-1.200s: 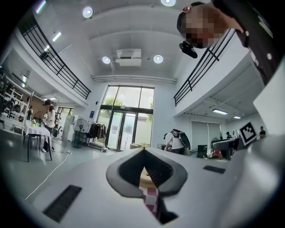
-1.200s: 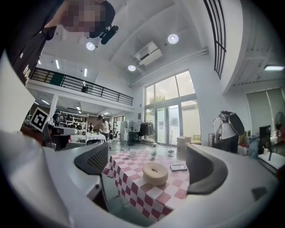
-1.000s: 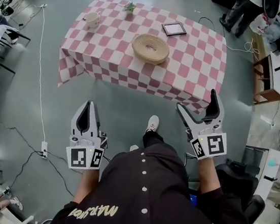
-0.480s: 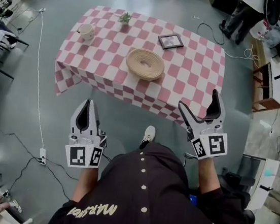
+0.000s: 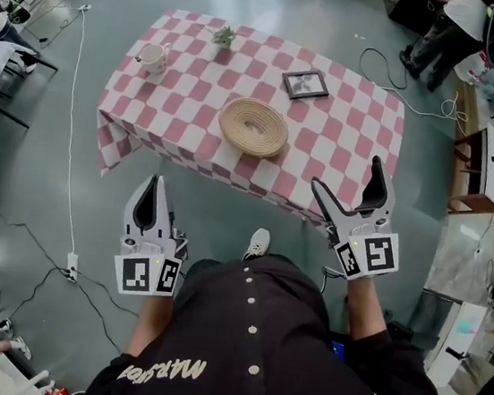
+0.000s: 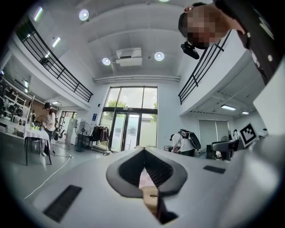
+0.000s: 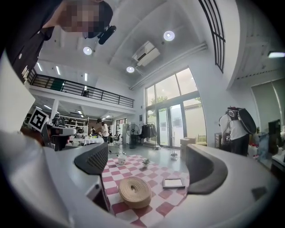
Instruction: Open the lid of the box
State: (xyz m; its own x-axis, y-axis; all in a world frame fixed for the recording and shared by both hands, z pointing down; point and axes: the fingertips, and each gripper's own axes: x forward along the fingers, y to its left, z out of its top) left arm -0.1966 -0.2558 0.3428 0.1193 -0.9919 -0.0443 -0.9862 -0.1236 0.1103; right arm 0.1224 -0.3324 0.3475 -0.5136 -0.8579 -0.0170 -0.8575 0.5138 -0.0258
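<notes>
A round woven box (image 5: 253, 127) with its lid on sits mid-table on the pink-and-white checked cloth (image 5: 355, 134). My left gripper (image 5: 152, 181) hangs shut over the floor, short of the table's near edge, with nothing in it. My right gripper (image 5: 347, 174) is open and empty, its tips over the table's near right corner. The right gripper view shows the woven box (image 7: 134, 192) between the spread jaws of the right gripper (image 7: 149, 162), well ahead of them. In the left gripper view a sliver of the box (image 6: 149, 199) shows past the closed left gripper (image 6: 143, 152).
On the table stand a white mug (image 5: 154, 58) at far left, a small plant (image 5: 224, 35) and a picture frame (image 5: 305, 84). A cable and power strip (image 5: 72, 261) lie on the floor at left. A person (image 5: 449, 34) and a desk (image 5: 490, 165) are at right.
The table has drawn closer to me and both grippers. The grippers hold the same pose, left shut and right open.
</notes>
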